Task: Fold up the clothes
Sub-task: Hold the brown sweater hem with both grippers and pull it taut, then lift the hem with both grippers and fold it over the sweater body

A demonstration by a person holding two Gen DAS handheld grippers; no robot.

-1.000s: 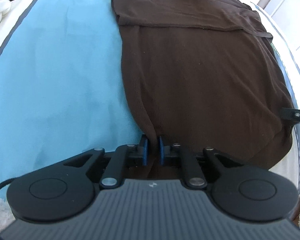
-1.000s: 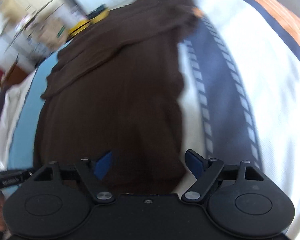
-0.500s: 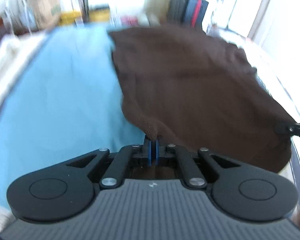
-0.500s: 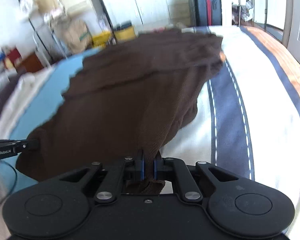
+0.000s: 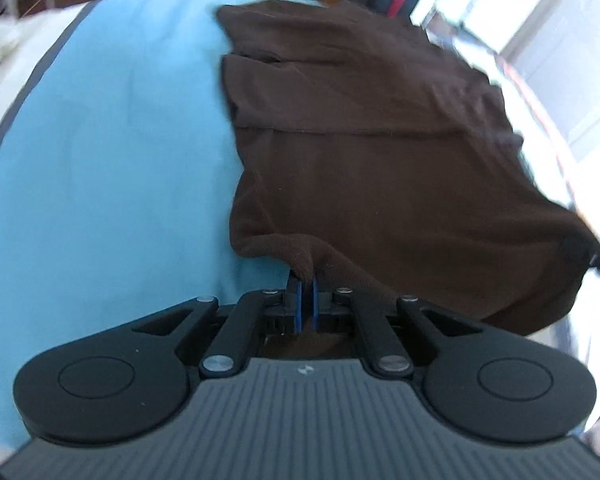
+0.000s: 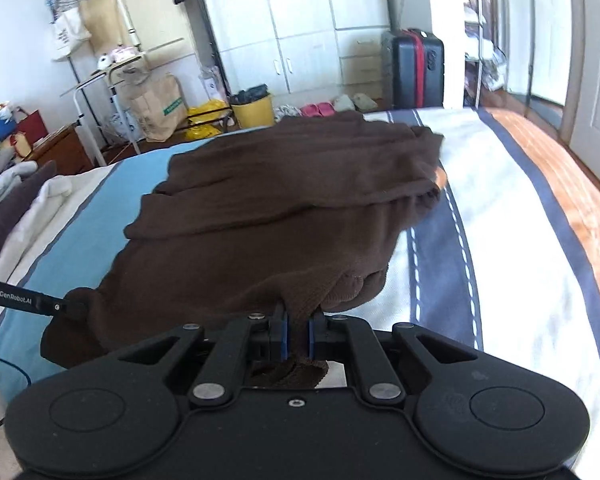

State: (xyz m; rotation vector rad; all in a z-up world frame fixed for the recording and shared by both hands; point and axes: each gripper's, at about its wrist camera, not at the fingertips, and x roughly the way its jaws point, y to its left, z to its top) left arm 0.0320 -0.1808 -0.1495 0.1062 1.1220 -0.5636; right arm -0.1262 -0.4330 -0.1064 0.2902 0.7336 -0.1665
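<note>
Each tool is clamped on a near corner of a brown garment [image 6: 268, 216] spread on a bed: the left tool [image 5: 306, 298] pinches a peak of hem between its blue pads, though its jaws are just easing open, while the right tool [image 6: 298, 334] grips a thicker wad of cloth that bunches below its pads. The garment lies along the bed's blue band [image 5: 100, 152] and onto the white, navy-striped cover [image 6: 500, 240], its far part already doubled over in a soft ridge. The knit looks fine-ribbed, matte and heavy, sagging in a slack curve between the two held corners. To fold it cleanly, both corners would best rise level and travel together toward the far edge, keeping the hem taut so no crease sets, and the left grip likely needs firming first.
</note>
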